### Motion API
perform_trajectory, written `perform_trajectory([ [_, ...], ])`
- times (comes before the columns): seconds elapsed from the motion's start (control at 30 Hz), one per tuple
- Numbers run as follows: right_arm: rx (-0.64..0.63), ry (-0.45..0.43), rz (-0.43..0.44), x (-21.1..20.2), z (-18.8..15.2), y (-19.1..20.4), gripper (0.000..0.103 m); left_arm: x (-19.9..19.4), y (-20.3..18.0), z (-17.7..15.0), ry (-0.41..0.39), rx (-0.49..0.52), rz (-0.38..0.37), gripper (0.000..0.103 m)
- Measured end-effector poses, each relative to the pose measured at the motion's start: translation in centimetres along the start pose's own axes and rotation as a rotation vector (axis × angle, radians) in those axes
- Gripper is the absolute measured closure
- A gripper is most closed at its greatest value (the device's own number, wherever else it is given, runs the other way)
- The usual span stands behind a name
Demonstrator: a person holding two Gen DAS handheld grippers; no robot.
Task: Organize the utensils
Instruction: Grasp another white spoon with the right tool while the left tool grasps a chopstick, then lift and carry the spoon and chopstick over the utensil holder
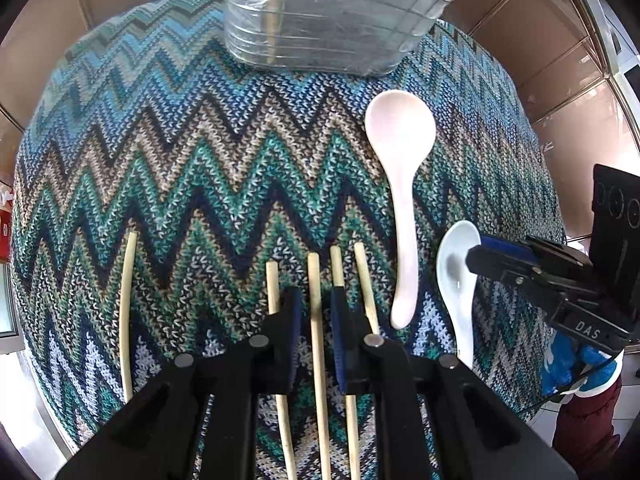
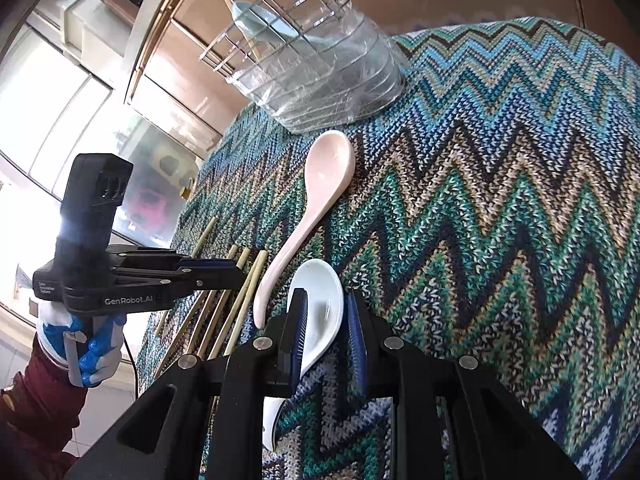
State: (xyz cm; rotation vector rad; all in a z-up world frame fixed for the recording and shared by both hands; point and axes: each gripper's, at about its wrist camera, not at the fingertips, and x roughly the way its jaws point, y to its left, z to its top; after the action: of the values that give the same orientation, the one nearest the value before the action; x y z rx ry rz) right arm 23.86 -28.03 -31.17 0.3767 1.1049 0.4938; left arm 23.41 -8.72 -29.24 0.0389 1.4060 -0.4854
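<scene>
Several wooden chopsticks [image 1: 272, 284] lie side by side on the zigzag-knit cloth [image 1: 200, 160]. My left gripper [image 1: 315, 312] is low over them, its jaws open on either side of one chopstick [image 1: 316, 320]. A pink spoon [image 1: 400, 168] lies to the right; it also shows in the right wrist view [image 2: 320, 184]. A white spoon [image 1: 456, 276] lies beside it. My right gripper [image 2: 326, 320] is open, its jaws either side of the white spoon [image 2: 320, 316], which rests on the cloth.
A clear plastic utensil holder [image 1: 320, 28] with a wire rack stands at the far edge of the cloth; it holds a pale blue spoon [image 2: 264, 20] and a chopstick. One chopstick [image 1: 127, 300] lies apart at the left. The table edge drops off at the left.
</scene>
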Motion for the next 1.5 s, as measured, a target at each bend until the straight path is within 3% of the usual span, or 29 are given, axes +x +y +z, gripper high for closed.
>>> perform_trajectory([
  [0.1, -0.005, 0.02, 0.004, 0.7, 0.2, -0.2, 0.081, 0.2, 0.0, 0.1, 0.005, -0.005, -0.007, 0.093],
  [0.23, -0.02, 0.046, 0.018, 1.5, 0.6, -0.1, 0.098, 0.3, -0.1, 0.2, 0.007, -0.006, -0.02, 0.098],
  [0.43, -0.057, 0.032, 0.008, 0.9, 0.2, 0.7, 0.098, -0.1, -0.7, -0.1, -0.019, -0.006, -0.013, 0.098],
  [0.67, -0.101, -0.061, -0.021, -3.2, -1.6, 2.5, 0.098, -2.7, -1.1, -1.9, -0.089, 0.001, -0.022, 0.098],
  [0.97, -0.157, -0.196, -0.08, -8.6, -4.7, 5.3, 0.098, -8.5, -1.5, -4.8, -0.239, 0.011, -0.063, 0.098],
  [1.1, -0.185, -0.291, -0.118, -11.4, -4.9, 7.6, 0.098, -12.5, -1.7, -5.7, -0.367, 0.017, -0.067, 0.099],
  [1.23, -0.223, -0.414, -0.167, -14.2, -3.0, 9.9, 0.098, -18.3, -1.9, -4.8, -0.574, 0.017, -0.085, 0.099],
  [1.4, -0.269, -0.625, -0.222, -17.1, 2.1, 12.4, 0.098, -24.8, -2.5, -0.8, -0.861, -0.011, -0.091, 0.099],
  [1.5, -0.276, -0.726, -0.249, -17.1, 5.5, 13.1, 0.098, -26.7, -2.5, 1.8, -1.007, -0.049, -0.114, 0.099],
])
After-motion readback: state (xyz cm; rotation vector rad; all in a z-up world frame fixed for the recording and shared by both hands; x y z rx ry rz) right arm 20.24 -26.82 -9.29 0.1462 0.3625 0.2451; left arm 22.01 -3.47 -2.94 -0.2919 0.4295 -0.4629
